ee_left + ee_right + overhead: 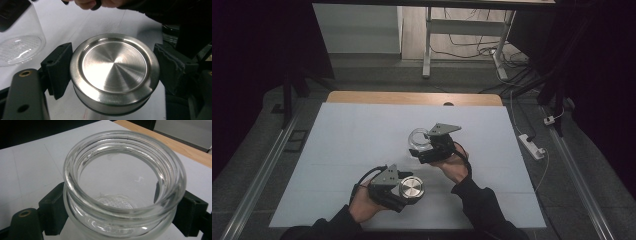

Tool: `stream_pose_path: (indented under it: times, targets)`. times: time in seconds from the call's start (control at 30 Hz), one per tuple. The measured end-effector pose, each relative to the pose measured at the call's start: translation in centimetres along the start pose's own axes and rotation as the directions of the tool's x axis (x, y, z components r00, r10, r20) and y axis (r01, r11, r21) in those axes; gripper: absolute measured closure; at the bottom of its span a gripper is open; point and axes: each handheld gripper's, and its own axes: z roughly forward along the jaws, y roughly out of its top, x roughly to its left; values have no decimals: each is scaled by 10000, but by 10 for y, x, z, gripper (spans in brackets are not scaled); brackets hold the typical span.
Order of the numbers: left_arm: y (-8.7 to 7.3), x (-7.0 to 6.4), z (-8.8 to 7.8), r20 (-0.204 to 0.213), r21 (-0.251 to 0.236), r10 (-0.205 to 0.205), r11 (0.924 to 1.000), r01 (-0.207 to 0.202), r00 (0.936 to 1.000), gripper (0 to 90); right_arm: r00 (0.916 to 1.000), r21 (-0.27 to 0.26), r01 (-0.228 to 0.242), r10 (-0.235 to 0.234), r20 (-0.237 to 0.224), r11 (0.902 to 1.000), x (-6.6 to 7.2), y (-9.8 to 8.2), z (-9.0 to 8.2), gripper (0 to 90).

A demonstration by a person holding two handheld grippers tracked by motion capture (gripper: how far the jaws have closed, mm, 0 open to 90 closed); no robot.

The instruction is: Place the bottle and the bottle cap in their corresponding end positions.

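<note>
A round brushed-steel lid point(411, 188) is clamped between the jaws of my left gripper point(408, 189), low over the front of the white table. In the left gripper view the lid point(114, 72) sits flat side up with a black pad pressing on each side. Further back, my right gripper point(422, 143) is shut on a clear glass jar point(419, 139) with no lid on it. The right gripper view looks into the jar's threaded mouth point(124, 167), with the jaws on both sides of its neck. The jar's base point(18, 50) appears at the upper left of the left gripper view.
The white sheet point(352, 150) covers most of the table, with a wooden edge point(412, 98) at the back. Metal rails point(262, 170) run along both sides. A white power strip point(532, 146) and cables lie on the floor to the right.
</note>
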Motion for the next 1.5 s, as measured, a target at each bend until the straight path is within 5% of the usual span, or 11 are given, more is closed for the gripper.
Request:
stream_pose_path:
  times: [0.5,0.77,0.93,1.03,1.13,1.27,1.5]
  targets:
    - [-17,13,31,-459,902,-79,9959,120,9989,204,9987,478,-145,122,489,9987,-14,-7,36,150]
    - [-22,14,46,-715,1886,201,9820,-62,9972,203,9982,683,-124,83,599,9976,-17,-14,51,150]
    - [-23,18,47,-473,2281,-80,9735,186,9988,202,9982,674,197,-234,549,9975,-15,-16,53,148]
    - [-23,18,47,-434,2312,-14,9728,114,9991,200,9983,584,218,-248,519,9981,-15,-17,53,147]
    - [-24,22,48,-230,2394,-430,9698,473,9988,188,9980,616,202,-238,592,9979,-14,-17,53,146]
    - [-23,21,48,-284,2413,-390,9694,447,9988,185,9992,668,88,-114,395,9977,-16,-16,52,115]
    - [-22,25,41,-202,2194,-922,9711,944,9955,122,9994,584,229,-243,238,9980,-14,-12,48,43]
